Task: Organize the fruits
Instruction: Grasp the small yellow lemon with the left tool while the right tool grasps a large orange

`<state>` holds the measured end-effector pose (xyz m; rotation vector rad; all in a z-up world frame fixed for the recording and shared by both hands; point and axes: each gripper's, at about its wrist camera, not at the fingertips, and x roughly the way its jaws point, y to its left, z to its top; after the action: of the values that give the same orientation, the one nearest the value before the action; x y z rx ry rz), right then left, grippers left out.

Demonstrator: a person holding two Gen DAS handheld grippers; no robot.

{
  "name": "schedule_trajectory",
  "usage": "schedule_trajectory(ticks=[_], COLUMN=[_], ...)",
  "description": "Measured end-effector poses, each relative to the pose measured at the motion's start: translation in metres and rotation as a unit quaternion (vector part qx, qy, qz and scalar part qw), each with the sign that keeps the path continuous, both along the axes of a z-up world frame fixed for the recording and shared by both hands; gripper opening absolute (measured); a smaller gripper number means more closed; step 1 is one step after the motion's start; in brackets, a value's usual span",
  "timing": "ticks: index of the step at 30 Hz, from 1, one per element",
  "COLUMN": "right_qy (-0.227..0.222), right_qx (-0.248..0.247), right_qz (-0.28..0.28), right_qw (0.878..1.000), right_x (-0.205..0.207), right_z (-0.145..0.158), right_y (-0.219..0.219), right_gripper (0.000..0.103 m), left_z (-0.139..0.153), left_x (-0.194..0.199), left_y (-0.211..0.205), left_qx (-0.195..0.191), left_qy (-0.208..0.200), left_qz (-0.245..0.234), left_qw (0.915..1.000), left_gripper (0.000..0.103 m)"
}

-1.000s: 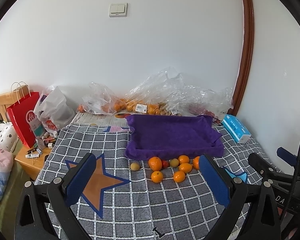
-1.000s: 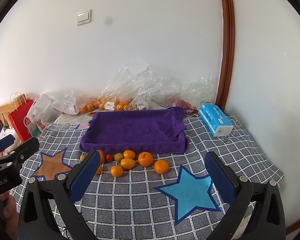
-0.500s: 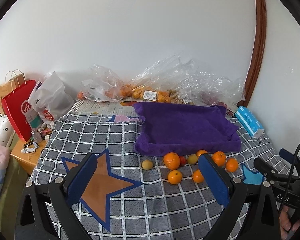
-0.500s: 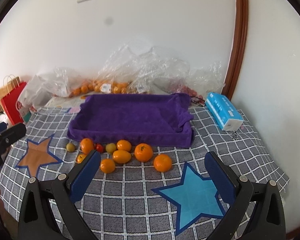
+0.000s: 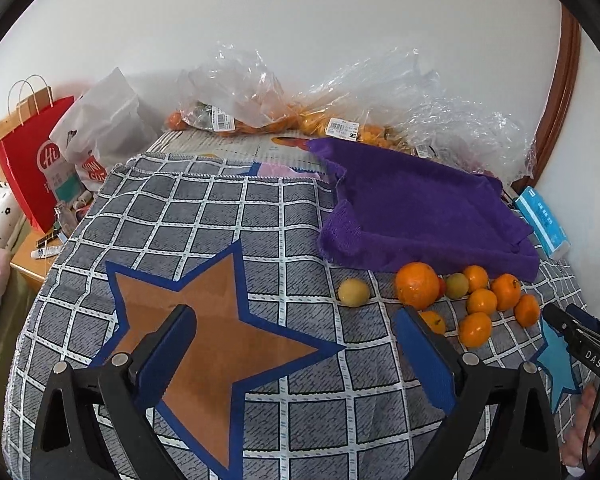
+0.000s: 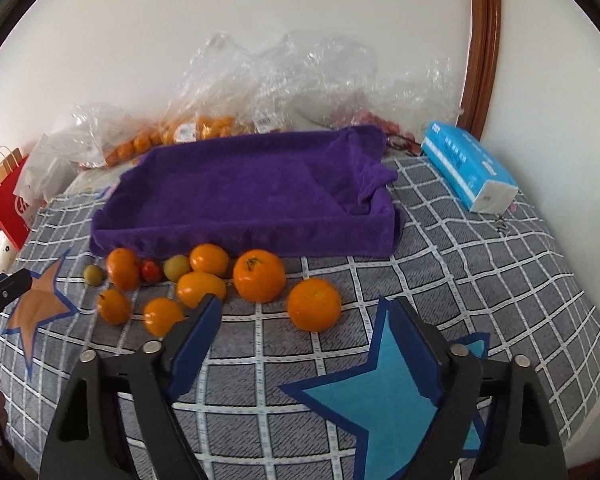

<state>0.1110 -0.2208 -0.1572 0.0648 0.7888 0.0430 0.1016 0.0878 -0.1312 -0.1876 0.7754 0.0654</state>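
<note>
Both of your grippers have dropped lower and closer to the checked cloth since a second ago, so the fruit now looms larger in each view. Your right gripper hangs with its blue pads spread wide and nothing between them, just short of the nearest orange, which sits alone on the near side of the purple tray. Your left gripper is likewise spread wide and holding nothing, above the orange star printed on the cloth, to the left of the tray

Take the purple tray as your landmark, working outward from you. The light blue star lies under your right gripper, nearest of all. Beyond the lone orange, a stalked orange rests closer to the tray's front wall. To its left the rest of the fruit is bunched along that front wall: an oval orange fruit, 2 small oranges on the near side, a round orange touching the wall, a yellow-green fruit, a small red fruit, another orange, and at the far left a small yellow fruit set a little apart. None of the fruit lies inside the tray

Right of the tray sits a blue tissue pack. Behind the tray, against the wall, lie clear plastic bags with more orange fruit inside. Far to the tray's left stands a red paper bag
</note>
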Motion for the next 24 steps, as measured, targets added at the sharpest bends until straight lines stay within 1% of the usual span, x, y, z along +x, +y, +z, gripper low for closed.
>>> schedule_trajectory(ticks=[2, 5, 8, 10, 11, 12, 13, 15, 17, 18, 20, 21, 23, 24], right_qy=[0.013, 0.032, 0.036, 0.035, 0.036, 0.036, 0.038, 0.04, 0.038, 0.036, 0.034, 0.035, 0.035, 0.035], right_qx=[0.01, 0.026, 0.03, 0.026, 0.025, 0.023, 0.023, 0.025, 0.026, 0.028, 0.039, 0.043, 0.043, 0.041], right_qz=[-0.001, 0.002, 0.002, 0.006, 0.009, 0.012, 0.014, 0.018, 0.022, 0.022, 0.023, 0.024, 0.025, 0.027], right_qw=[1.0, 0.999, 0.999, 0.999, 0.999, 0.999, 0.999, 0.999, 0.999, 0.999, 0.998, 0.998, 0.998, 0.998], right_x=[0.007, 0.016, 0.022, 0.026, 0.027, 0.029, 0.03, 0.032, 0.034, 0.034, 0.035, 0.036, 0.038, 0.039], right_z=[-0.011, -0.027, -0.036, -0.041, -0.043, -0.045, -0.047, -0.05, -0.052, -0.053, -0.053, -0.053, -0.053, -0.053], right_y=[-0.004, -0.009, -0.011, -0.011, -0.011, -0.011, -0.01, -0.011, -0.012, -0.012, -0.014, -0.014, -0.015, -0.015], right_gripper=[0.074, 0.062, 0.059, 0.057, 0.054, 0.051, 0.05, 0.05, 0.05, 0.049, 0.046, 0.045, 0.045, 0.045], left_z=[-0.007, -0.013, -0.017, -0.021, -0.023, -0.026, -0.028, -0.033, -0.039, -0.041, -0.042, -0.043, -0.044, -0.043], left_x=[0.007, 0.016, 0.024, 0.031, 0.034, 0.038, 0.041, 0.047, 0.054, 0.055, 0.055, 0.055, 0.054, 0.053], left_y=[-0.001, -0.005, -0.012, -0.018, -0.02, -0.022, -0.024, -0.027, -0.029, -0.032, -0.037, -0.04, -0.041, -0.04], left_qx=[-0.007, -0.012, -0.005, 0.001, 0.004, 0.006, 0.005, -0.003, -0.009, -0.008, 0.002, 0.004, 0.009, 0.006], left_qy=[0.011, 0.02, 0.025, 0.028, 0.031, 0.035, 0.039, 0.051, 0.058, 0.056, 0.039, 0.037, 0.037, 0.036], left_qz=[-0.001, -0.009, -0.014, -0.023, -0.024, -0.027, -0.03, -0.034, -0.034, -0.035, -0.034, -0.038, -0.04, -0.044], left_qw=[0.9999, 0.9997, 0.9996, 0.9993, 0.9992, 0.999, 0.9988, 0.9981, 0.9977, 0.9978, 0.9986, 0.9986, 0.9985, 0.9984], left_gripper=[0.099, 0.099, 0.096, 0.09, 0.09, 0.084, 0.077, 0.07, 0.066, 0.062, 0.061, 0.058, 0.057, 0.052])
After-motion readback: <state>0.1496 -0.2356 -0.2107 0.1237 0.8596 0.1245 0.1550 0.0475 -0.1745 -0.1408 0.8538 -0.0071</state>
